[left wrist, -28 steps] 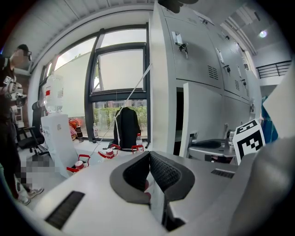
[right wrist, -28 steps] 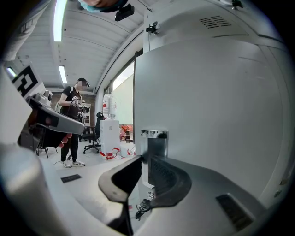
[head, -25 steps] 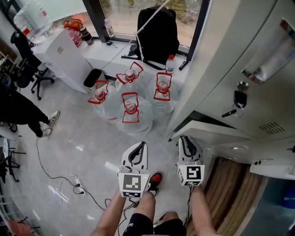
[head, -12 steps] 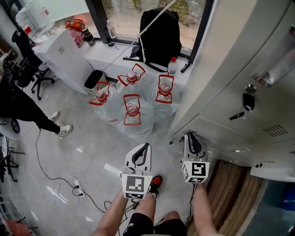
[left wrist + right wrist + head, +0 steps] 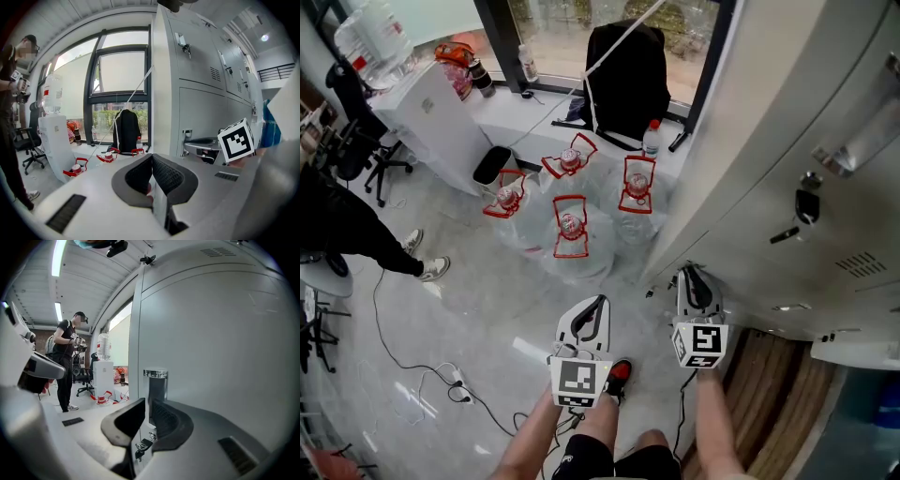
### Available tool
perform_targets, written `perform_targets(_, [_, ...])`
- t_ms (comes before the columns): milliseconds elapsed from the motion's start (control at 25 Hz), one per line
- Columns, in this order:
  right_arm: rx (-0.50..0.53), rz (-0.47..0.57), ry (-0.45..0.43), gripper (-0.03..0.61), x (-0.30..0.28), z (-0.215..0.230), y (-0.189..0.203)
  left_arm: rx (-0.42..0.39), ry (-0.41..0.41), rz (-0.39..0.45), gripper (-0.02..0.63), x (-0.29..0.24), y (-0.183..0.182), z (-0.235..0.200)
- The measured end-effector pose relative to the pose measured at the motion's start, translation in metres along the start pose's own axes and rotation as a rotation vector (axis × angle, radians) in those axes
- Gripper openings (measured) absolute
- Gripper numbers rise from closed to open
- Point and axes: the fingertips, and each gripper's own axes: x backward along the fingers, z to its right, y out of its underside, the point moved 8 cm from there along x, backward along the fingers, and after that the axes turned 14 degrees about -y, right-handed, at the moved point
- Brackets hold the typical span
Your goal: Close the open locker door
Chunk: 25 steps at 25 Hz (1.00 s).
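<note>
We identify the locker door (image 5: 211, 333) as smooth, light-grey painted metal with a satin sheen; its latch (image 5: 156, 380) is bright polished metal. The floor (image 5: 487, 291) is glossy pale stone or tile. The water jugs (image 5: 581, 262) are clear plastic. Left claw (image 5: 151, 157) and right claw (image 5: 144, 404): matt grey plastic shells, black ribbed pads.

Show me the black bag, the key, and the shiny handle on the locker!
black bag (image 5: 626, 80): head view, middle of its front.
key (image 5: 807, 206): head view, its black head under the lock.
shiny handle (image 5: 156, 387): right gripper view, flat face below its top cap.
</note>
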Motion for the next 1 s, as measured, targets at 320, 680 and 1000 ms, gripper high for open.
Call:
perform_targets(320, [-0.019,-0.002,0.000,0.052,0.013,-0.005,-0.006,-0.008,-0.005,0.005,0.022,0.012,-0.010,-0.002])
perform_targets(680, [-0.023,0.014,-0.009,0.051,0.078,-0.022,-0.055,-0.037,0.008,0.043,0.023,0.064,-0.061,0.012])
perform_targets(1000, [-0.017,0.074,0.046,0.040,0.174,-0.026,-0.126,-0.073,0.058,0.107,0.023,0.124,-0.129,0.044])
